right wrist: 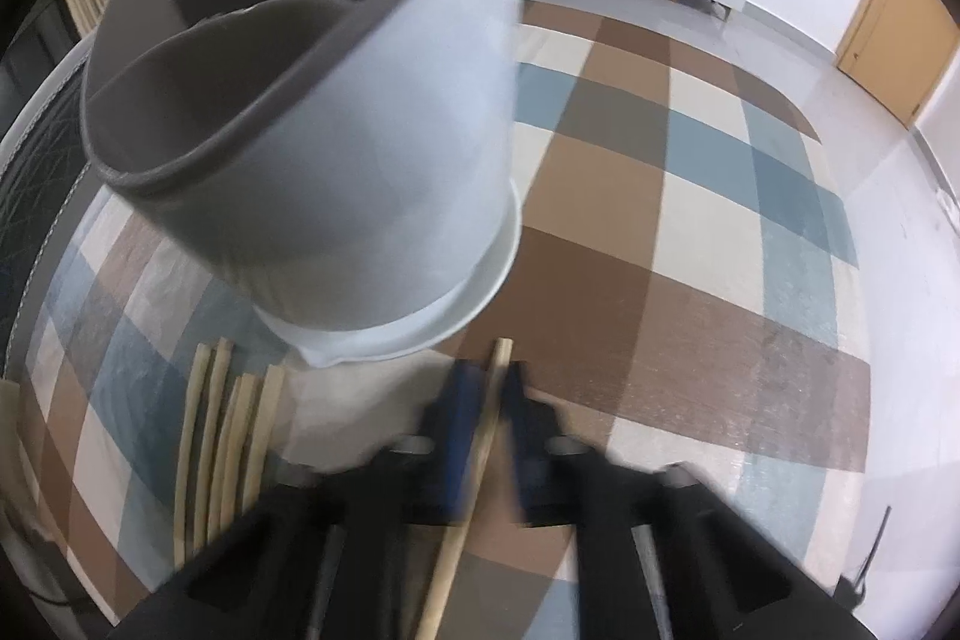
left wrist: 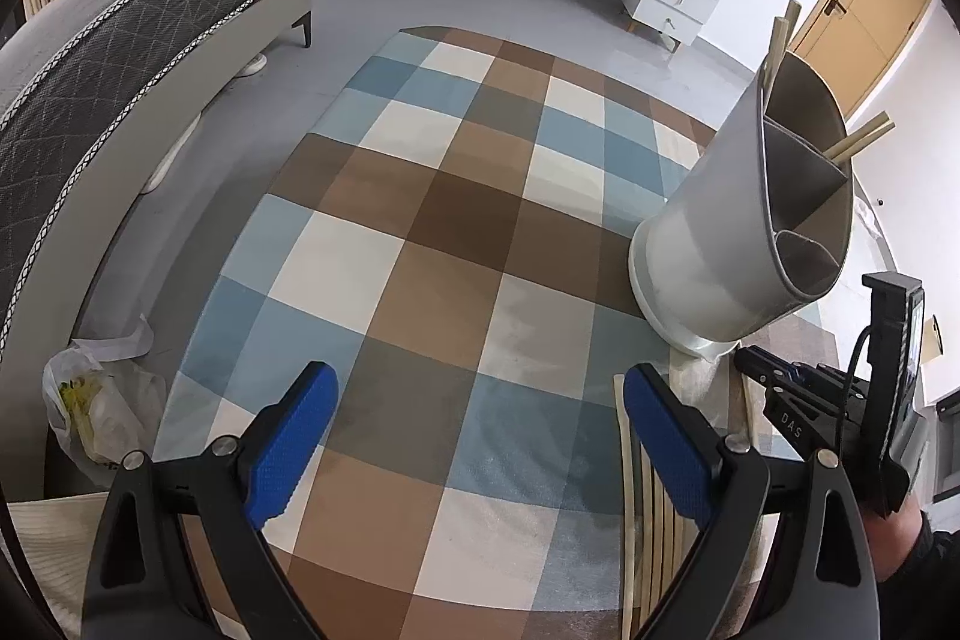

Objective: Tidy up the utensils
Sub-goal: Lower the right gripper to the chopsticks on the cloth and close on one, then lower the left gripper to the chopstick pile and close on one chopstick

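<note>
Right gripper (right wrist: 487, 436): clamped on one chopstick (right wrist: 480, 454), pinched near its top end so I can lift and tip it into the holder (right wrist: 336, 148).
Holder: at 11 o'clock, just beyond the tips, divided inside; chopsticks (left wrist: 861, 137) already stand in one far compartment.
Loose sticks (right wrist: 225, 436): at 9 o'clock, side by side on the rug (right wrist: 690, 232), awaiting pickup.
Left gripper (left wrist: 480, 436): jaws wide apart, empty, hanging over the rug, held clear, I judge.
</note>
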`<state>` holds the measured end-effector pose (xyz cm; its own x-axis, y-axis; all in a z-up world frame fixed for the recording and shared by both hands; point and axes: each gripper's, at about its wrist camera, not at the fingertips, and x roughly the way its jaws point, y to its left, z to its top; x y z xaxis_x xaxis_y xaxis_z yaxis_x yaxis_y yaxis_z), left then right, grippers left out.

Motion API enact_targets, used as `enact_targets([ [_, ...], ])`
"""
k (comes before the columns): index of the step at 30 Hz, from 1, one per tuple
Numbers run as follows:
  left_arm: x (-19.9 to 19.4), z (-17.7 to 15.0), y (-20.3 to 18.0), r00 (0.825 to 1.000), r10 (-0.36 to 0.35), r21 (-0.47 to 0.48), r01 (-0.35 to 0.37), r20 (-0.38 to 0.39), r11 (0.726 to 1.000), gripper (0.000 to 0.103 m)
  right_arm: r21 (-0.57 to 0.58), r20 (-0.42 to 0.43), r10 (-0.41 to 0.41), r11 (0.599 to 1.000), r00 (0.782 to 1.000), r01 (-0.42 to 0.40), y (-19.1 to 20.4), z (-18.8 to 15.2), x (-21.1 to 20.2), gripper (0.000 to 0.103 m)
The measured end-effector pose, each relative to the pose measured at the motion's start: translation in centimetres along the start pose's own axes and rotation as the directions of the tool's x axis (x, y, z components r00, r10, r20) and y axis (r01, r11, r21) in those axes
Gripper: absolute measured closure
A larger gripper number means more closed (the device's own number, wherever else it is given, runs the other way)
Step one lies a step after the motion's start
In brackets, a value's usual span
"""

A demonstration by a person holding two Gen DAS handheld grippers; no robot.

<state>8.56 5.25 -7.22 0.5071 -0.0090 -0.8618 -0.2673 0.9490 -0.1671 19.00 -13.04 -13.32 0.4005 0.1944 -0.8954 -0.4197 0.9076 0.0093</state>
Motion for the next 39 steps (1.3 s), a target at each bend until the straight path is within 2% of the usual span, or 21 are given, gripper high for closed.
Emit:
enact_targets([
  [4,0.3,-0.4,-0.5,1.0,-0.017,0.028,0.017,-0.016,0.999,0.01,0.058,0.007,0.043,0.997,0.999,-0.043,-0.3,-0.6,-0.7,0.099],
  [9,1.2,-1.6,-2.0,0.997,-0.046,0.085,0.051,-0.063,0.995,0.01,0.179,0.078,0.093,0.978,0.993,-0.106,-1.9,-0.8,-3.7,0.099],
  [13,2.1,-2.8,-3.3,0.993,-0.043,0.133,0.058,-0.114,0.989,0.01,0.274,0.15,0.143,0.945,0.978,-0.18,-3.0,-1.3,-6.7,0.099],
  [20,4.3,-4.2,-4.9,0.981,-0.01,0.165,0.043,-0.196,0.985,0.01,0.419,0.246,0.238,0.848,0.939,-0.325,-4.4,-4.2,-10.3,0.099],
  [24,4.9,-4.4,-5.7,0.979,0.025,0.181,0.012,-0.203,0.983,0.01,0.44,0.281,0.249,0.825,0.927,-0.355,-4.7,-5.4,-11.4,0.099],
  [26,5.6,-4.5,-6.1,0.97,0.11,0.22,-0.062,-0.216,0.974,0.01,0.457,0.292,0.251,0.811,0.923,-0.366,-4.9,-6.1,-11.8,0.099],
  [29,6.0,-4.7,-6.0,0.968,0.131,0.222,-0.083,-0.215,0.972,0.01,0.474,0.311,0.25,0.796,0.917,-0.377,-5.0,-6.7,-12.3,0.099],
  [33,6.3,-4.4,-6.0,0.962,0.164,0.224,-0.113,-0.22,0.968,0.01,0.461,0.327,0.239,0.804,0.914,-0.375,-5.0,-6.7,-12.9,0.099],
  [39,6.5,-3.9,-6.0,0.962,0.163,0.212,-0.116,-0.218,0.97,0.01,0.502,0.34,0.224,0.778,0.913,-0.378,-5.9,-7.0,-12.8,0.099],
])
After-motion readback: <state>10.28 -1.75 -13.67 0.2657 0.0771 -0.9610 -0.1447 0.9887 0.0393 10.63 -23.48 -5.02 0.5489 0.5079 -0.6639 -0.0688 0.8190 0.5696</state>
